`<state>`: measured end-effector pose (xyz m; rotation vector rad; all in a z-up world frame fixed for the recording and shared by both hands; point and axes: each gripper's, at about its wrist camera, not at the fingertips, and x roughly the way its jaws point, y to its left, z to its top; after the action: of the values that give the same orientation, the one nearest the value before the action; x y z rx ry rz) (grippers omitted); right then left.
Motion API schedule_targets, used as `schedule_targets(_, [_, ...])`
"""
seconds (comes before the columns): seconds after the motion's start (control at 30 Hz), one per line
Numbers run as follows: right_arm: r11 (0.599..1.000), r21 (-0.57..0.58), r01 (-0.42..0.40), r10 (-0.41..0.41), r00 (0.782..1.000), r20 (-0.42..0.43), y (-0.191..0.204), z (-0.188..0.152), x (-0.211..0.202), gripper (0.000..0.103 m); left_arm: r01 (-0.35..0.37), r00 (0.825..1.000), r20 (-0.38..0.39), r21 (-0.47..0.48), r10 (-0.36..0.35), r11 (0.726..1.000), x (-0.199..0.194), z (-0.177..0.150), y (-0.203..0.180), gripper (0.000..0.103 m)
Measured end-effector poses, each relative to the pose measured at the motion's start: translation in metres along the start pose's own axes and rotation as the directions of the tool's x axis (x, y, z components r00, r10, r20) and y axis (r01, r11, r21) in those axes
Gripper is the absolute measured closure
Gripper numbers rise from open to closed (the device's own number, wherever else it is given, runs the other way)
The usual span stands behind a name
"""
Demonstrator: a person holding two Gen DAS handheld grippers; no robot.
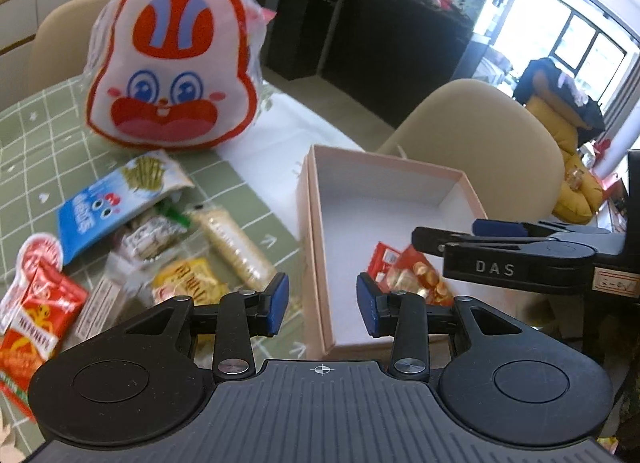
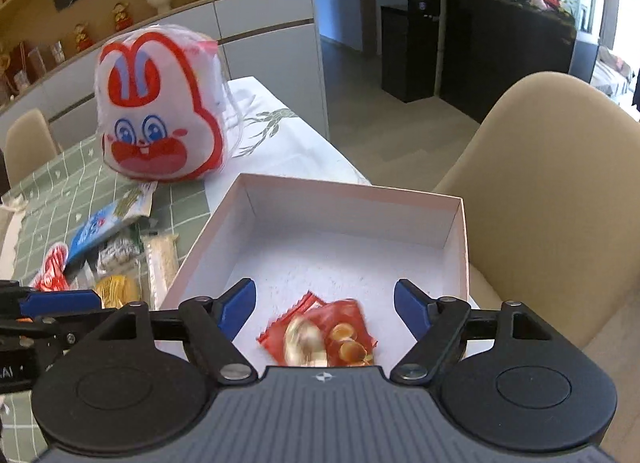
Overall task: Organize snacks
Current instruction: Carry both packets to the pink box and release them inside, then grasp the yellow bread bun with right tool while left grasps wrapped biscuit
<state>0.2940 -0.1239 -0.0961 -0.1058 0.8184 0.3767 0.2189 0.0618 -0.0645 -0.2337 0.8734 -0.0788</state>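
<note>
I see the bench (image 1: 48,151) covered by a green grid-patterned cloth, with a white leaf-printed cloth (image 2: 276,135) at its far end. On it stands a big rabbit-faced bag (image 1: 172,67), upright. In front of that lies a loose heap of snack packets (image 1: 132,247): blue, red, yellow and a pale cracker sleeve, touching one another. Just beside the heap sits an open pink box (image 2: 456,231) near the bench edge.
</note>
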Motion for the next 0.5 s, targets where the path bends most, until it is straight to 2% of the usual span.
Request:
schedule_targets(0.13, [0.998, -0.060, 0.028, -0.025, 0.998, 0.049, 0.011, -0.014, -0.023, 0.026, 0.035, 0.999, -0.025, 0.014, -0.035, 0.999, -0.004, -0.012, 0.008, 0.062])
schedule_targets(0.27, [0.985, -0.153, 0.085, -0.061, 0.987, 0.152, 0.028, -0.043, -0.058, 0.025, 0.064, 0.998, -0.002, -0.066, -0.064, 0.996, -0.018, -0.037, 0.040, 0.062])
schedule_targets(0.37, [0.979, -0.185, 0.080, -0.043, 0.980, 0.194, 0.037, -0.068, -0.079, 0.021, 0.006, 1.000, 0.031, -0.110, -0.002, 0.994, -0.031, -0.057, 0.071, 0.062])
schedule_targets(0.5, [0.985, -0.174, -0.019, 0.042, 0.991, 0.129, 0.043, -0.095, -0.086, 0.021, -0.082, 0.997, -0.022, -0.156, 0.080, 0.984, -0.035, -0.079, 0.108, 0.062])
